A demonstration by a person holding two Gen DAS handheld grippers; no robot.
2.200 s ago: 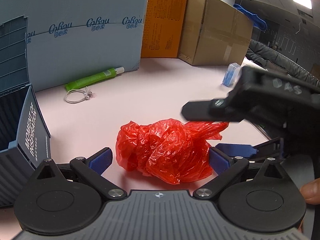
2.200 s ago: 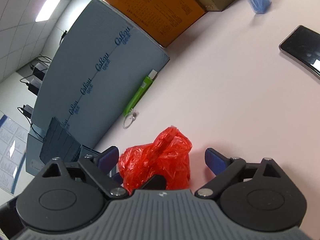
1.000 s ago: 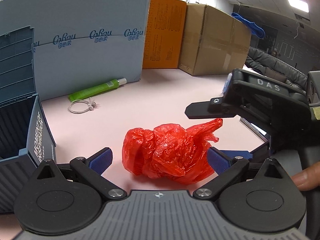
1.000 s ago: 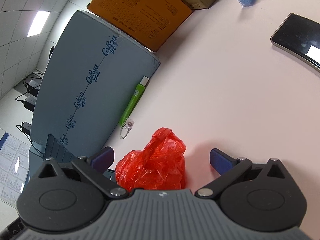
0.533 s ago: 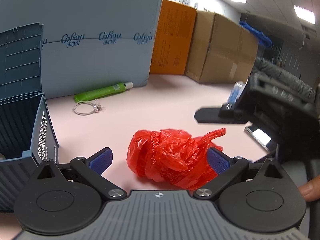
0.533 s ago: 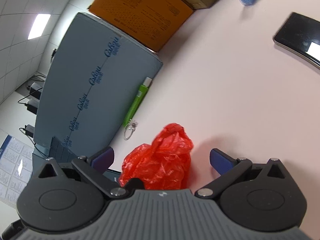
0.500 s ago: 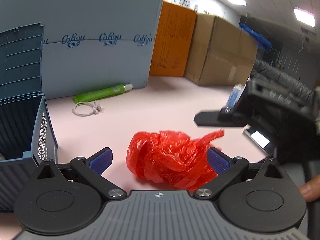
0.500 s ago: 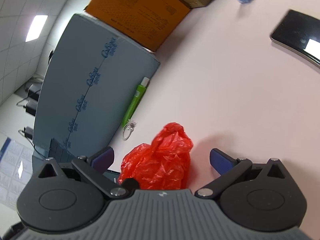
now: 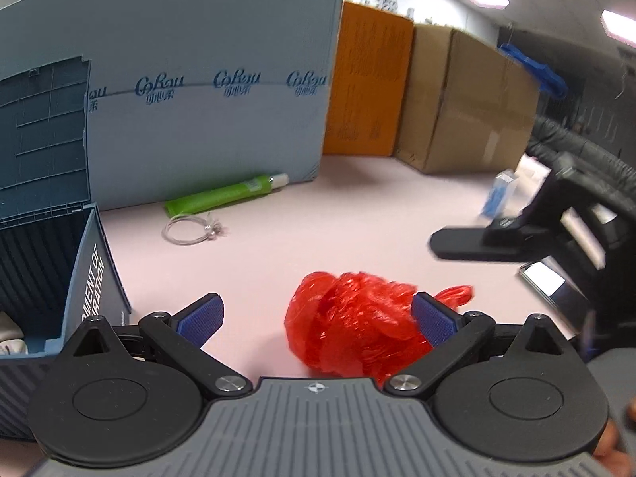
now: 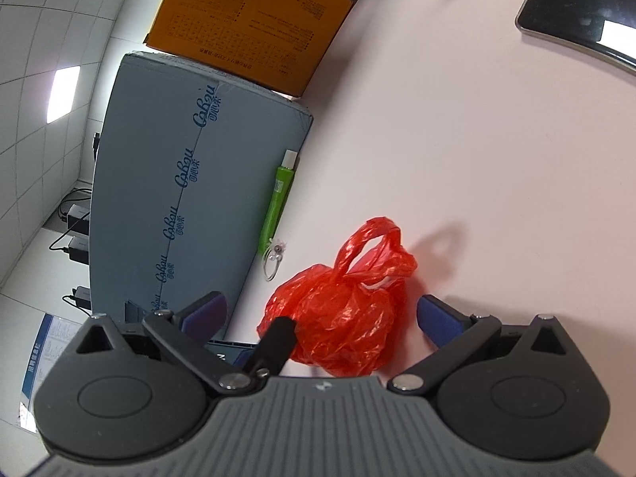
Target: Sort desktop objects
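Lying crumpled on the pink worktop (image 9: 357,206), red plastic bag (image 9: 357,326) is sitting between both claws | left claw (image 9: 316,318) is gaping, right pad touching bag | right claw (image 10: 320,316) is spread wide, pinching nothing | green tube (image 9: 222,198) and bracelet (image 9: 190,230) are resting by the blue carton (image 9: 198,79) at the far edge

From my left camera the bag (image 9: 353,326) is smeared by motion, its lower edge hidden behind my left gripper (image 9: 316,320). My right gripper (image 9: 516,238) blurs off the frame's right edge. The bin (image 9: 47,238) is cut by the left edge; the white thing inside is too cropped to name. The phone (image 10: 584,12) runs off my right camera's edge.
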